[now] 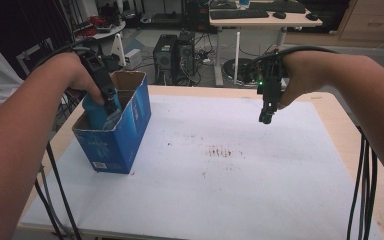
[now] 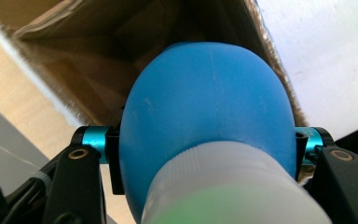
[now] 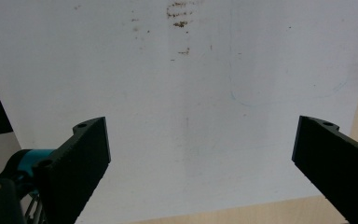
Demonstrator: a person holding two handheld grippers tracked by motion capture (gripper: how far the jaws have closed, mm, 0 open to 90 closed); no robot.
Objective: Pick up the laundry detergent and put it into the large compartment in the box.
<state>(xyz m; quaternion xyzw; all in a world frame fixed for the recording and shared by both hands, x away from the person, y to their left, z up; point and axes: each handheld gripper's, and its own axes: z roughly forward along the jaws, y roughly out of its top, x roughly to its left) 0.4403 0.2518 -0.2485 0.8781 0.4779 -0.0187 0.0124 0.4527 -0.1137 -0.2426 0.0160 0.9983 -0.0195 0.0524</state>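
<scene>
White-covered tabletop (image 1: 260, 170): our left claw (image 1: 111, 107) grips a blue bottle (image 2: 205, 116) inside the blue carton (image 1: 130, 130); right claw (image 1: 267, 116) hangs wide, empty.

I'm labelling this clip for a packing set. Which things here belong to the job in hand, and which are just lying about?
In the job:
- blue bottle, clamped in the left gripper
- open blue carton that the bottle is going into

Just there:
- right gripper, fingers apart, holding nothing above the mat
- white mat with brown stains
- computer towers on the floor behind the table
</scene>
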